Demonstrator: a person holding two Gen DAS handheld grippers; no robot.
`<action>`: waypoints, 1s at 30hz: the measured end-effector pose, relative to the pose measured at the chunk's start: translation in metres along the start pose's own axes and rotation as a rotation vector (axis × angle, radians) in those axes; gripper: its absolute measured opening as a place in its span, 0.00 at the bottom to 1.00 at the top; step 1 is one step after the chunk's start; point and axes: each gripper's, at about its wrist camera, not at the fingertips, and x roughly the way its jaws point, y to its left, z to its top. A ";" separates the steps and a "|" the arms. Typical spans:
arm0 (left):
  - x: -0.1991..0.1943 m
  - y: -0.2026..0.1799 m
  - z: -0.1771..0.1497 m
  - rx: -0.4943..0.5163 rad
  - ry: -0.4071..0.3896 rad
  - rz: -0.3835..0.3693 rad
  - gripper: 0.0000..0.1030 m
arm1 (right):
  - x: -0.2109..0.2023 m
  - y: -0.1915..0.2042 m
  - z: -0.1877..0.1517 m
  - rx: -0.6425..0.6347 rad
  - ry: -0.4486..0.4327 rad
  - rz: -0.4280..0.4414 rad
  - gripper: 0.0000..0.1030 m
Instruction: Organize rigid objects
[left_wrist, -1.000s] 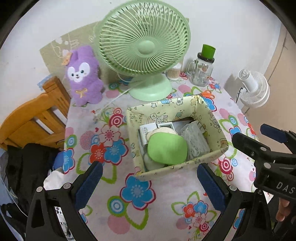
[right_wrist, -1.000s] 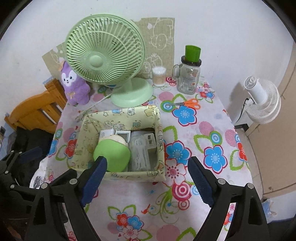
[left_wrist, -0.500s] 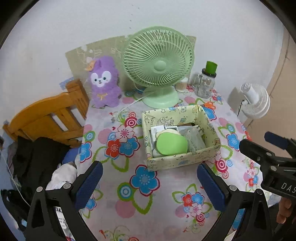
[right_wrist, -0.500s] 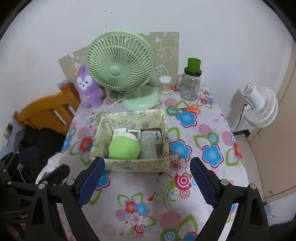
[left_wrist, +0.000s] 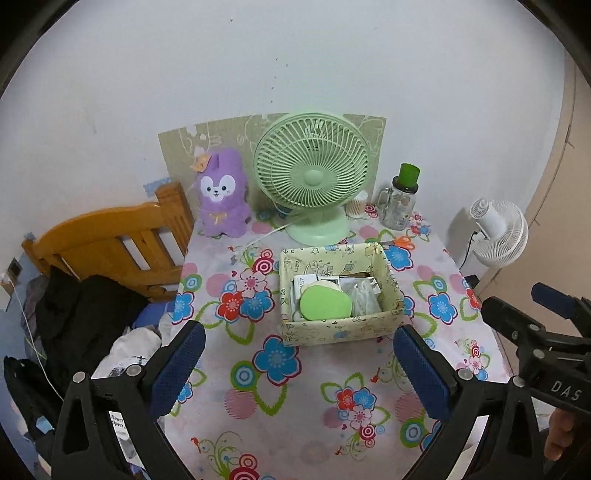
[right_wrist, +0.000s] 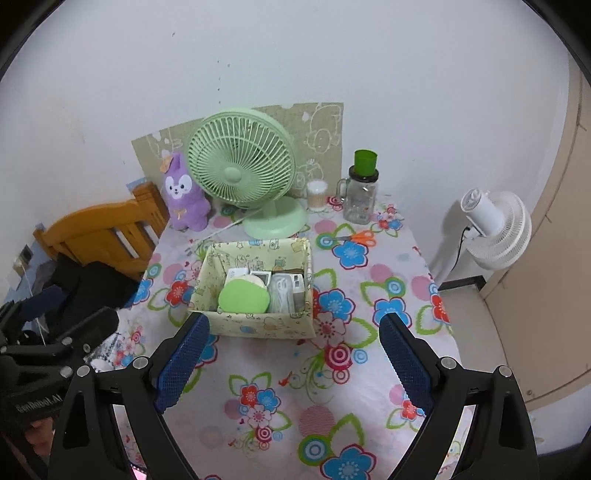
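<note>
- A table with a flowered cloth (left_wrist: 295, 373) stands against a white wall (left_wrist: 258, 66); a patterned board (right_wrist: 317, 136) leans on that wall behind the table.
- Left of the table: a wooden chair (left_wrist: 110, 243) with dark clothing (left_wrist: 77, 314) heaped just below it.
- Along the table's far edge: a purple plush rabbit (left_wrist: 221, 194), then a green desk fan (left_wrist: 313, 177) with its white cord trailing on the cloth, a cup of cotton swabs (right_wrist: 317, 195), and a glass jar with a green lid (right_wrist: 361, 192).
- Orange-handled scissors (right_wrist: 356, 236) lie flat on the cloth, between the jar and the box.
- Right of the table, a white fan (right_wrist: 495, 225) stands on the floor by a beige door.
- The fabric box (left_wrist: 338, 291) sits mid-table in front of the green fan. Inside it: a green round case (left_wrist: 325, 303) at the near left, white boxes (right_wrist: 255, 276) behind it, and clear-wrapped white items (right_wrist: 282, 293) to the right.
- The left gripper (left_wrist: 295, 363) hangs over the table's near edge, blue pads spread wide, holding nothing.
- The right gripper (right_wrist: 295, 354) is likewise released, short of the box.
</note>
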 end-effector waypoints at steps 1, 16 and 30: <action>-0.002 0.000 -0.001 -0.005 -0.004 0.006 1.00 | -0.002 0.000 -0.001 -0.004 -0.001 -0.002 0.92; -0.025 -0.012 -0.012 -0.024 -0.033 0.027 1.00 | -0.026 0.002 -0.016 -0.017 -0.011 -0.036 0.92; -0.030 -0.012 -0.013 -0.048 -0.032 0.039 1.00 | -0.034 0.002 -0.016 -0.020 -0.022 -0.063 0.92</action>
